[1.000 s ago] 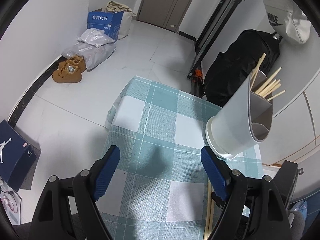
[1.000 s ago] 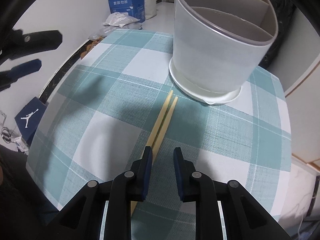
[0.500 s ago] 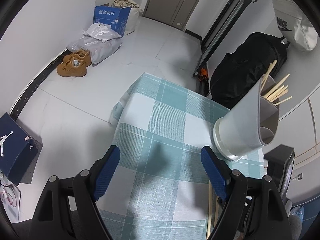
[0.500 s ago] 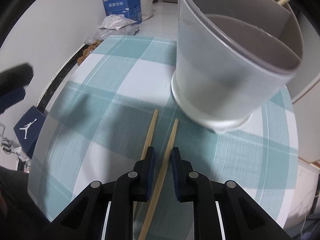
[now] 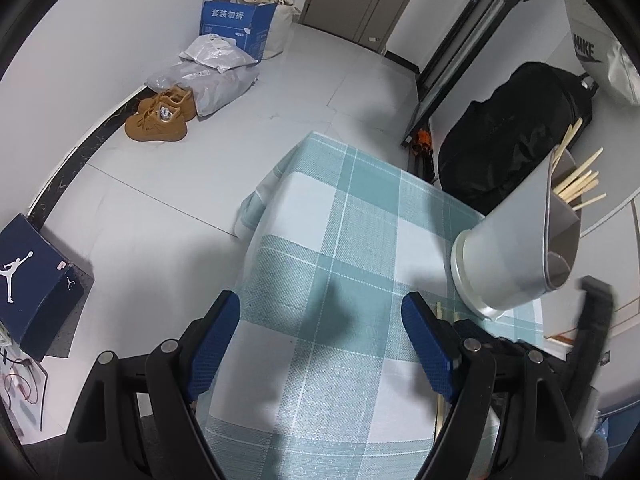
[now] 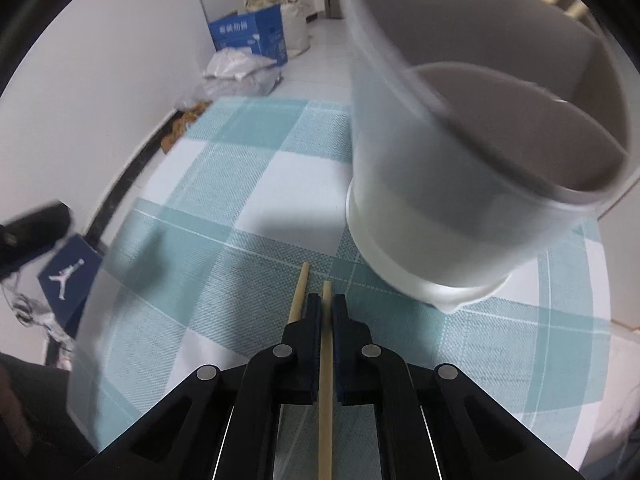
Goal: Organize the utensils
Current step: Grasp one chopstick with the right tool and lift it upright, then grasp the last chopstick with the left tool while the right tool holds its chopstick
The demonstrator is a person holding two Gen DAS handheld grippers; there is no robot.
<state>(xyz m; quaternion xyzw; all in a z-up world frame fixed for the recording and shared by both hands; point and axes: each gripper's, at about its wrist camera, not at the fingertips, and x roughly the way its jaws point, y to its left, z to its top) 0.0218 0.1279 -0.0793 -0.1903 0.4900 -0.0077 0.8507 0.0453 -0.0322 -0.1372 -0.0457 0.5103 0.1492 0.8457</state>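
My right gripper (image 6: 327,307) is shut on one wooden chopstick (image 6: 325,364) that runs between its pads. A second chopstick (image 6: 299,294) lies on the checked tablecloth (image 6: 224,216) just left of the fingers. The grey divided utensil holder (image 6: 452,168) stands close ahead to the right; in the left wrist view it (image 5: 516,248) holds several chopsticks (image 5: 580,184) in its far compartment. My left gripper (image 5: 320,328) is open and empty above the cloth, left of the holder. Chopstick tips (image 5: 440,312) show by its right finger.
The small table's edges fall off to the floor on the left and far side. On the floor lie a blue carton (image 5: 236,24), plastic bags (image 5: 208,76), brown shoes (image 5: 160,118) and a Jordan shoebox (image 5: 32,276). A black backpack (image 5: 508,136) sits behind the holder.
My right gripper has closed around one chopstick and moved forward towards the holder; the two chopsticks have parted. My left gripper has risen and drawn back a little.
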